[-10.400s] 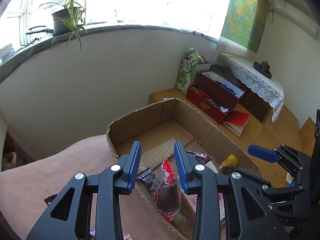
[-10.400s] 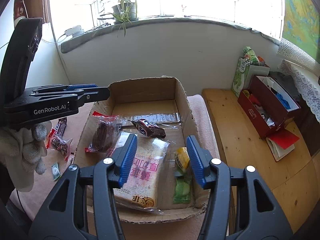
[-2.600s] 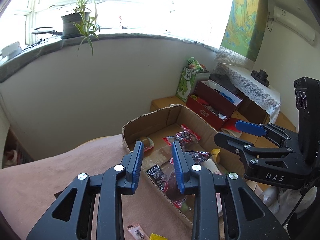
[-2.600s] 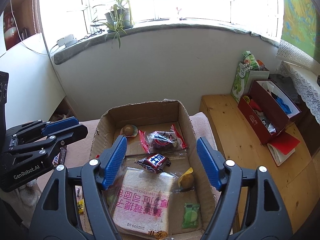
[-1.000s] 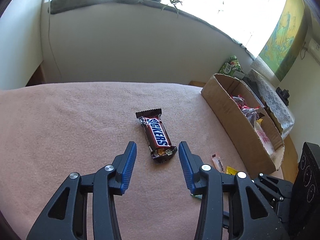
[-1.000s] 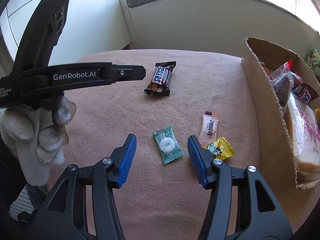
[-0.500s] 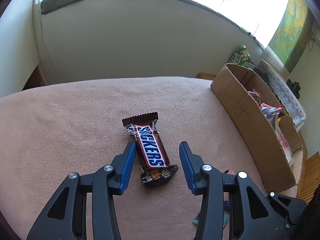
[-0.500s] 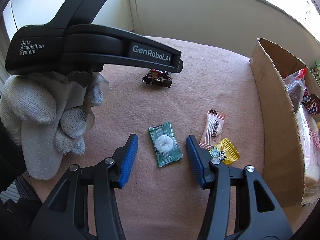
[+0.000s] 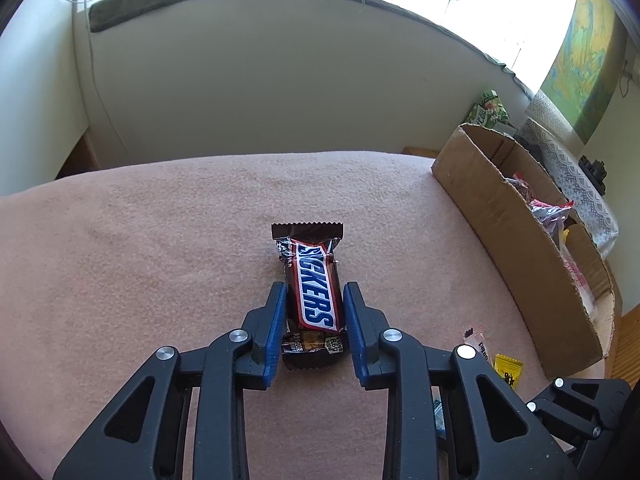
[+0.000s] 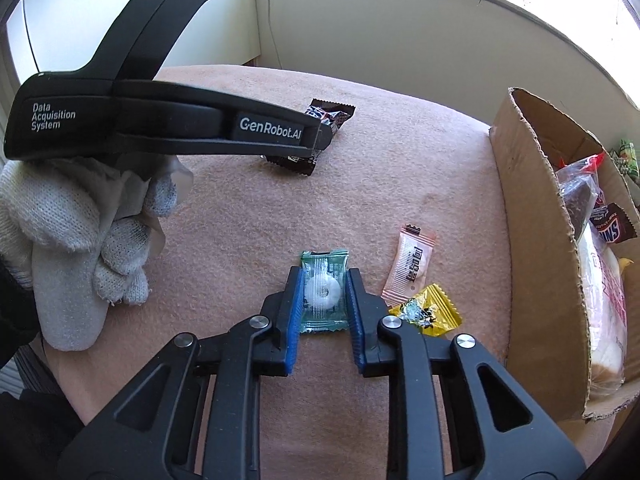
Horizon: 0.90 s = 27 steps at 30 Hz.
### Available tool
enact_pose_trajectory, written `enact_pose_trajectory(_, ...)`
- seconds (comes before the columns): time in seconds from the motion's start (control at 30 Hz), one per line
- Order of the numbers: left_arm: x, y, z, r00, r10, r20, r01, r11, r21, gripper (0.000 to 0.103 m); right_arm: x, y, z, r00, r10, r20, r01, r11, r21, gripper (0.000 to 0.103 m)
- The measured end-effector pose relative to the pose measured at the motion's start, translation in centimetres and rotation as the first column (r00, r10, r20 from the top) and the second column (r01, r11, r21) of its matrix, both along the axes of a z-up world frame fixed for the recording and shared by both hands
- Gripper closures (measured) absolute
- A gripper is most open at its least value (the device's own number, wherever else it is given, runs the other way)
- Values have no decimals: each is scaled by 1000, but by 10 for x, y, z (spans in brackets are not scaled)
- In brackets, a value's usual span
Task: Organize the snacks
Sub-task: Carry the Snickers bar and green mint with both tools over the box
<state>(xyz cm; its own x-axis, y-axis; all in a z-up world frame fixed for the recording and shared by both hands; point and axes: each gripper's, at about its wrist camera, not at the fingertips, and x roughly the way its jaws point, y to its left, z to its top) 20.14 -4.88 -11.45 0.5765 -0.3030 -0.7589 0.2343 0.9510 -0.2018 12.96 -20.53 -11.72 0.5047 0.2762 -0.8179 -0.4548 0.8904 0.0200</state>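
Desk cover (image 9: 160, 240): pink cloth, matt and slightly fuzzy.
Chocolate bar (image 9: 316, 296): glossy plastic film wrapper, crinkled at the sealed ends (toothed edge).
Mint packet (image 10: 323, 292): clear green film, shiny.
Left tongs (image 9: 314, 312): matt black plastic arms, ribbed blue pads, bright metal rivets.
Right tongs (image 10: 323, 308): the same black plastic and blue pads.
Cardboard box (image 10: 532, 240): brown paperboard, rough torn rim.
Glove (image 10: 72, 240): white knitted cloth, frayed.
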Motion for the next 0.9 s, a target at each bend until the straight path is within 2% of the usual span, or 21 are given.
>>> enact_pose_trajectory(0.13,-5,3,6,1000,9,7,-9,1000,-26,76,-1,-7,3,1000,-23,-2,23,999,30,82)
enact_pose_trajectory(0.27,-14,0,9,1000,-1,24,2,1000,-11,76,-3,-15,6,999,-39,1,39,998,46,82)
enact_pose_trajectory(0.4,-25,4,12,999,8,35,-7,1000,-26,76,-11,-25,14,998,-58,12,57,996,73,82)
enact_pose_trajectory(0.9,-70,-18,60,987,-49,156,65,993,-95,76,-39,-58,59,985,-135,107,116,980,164,82)
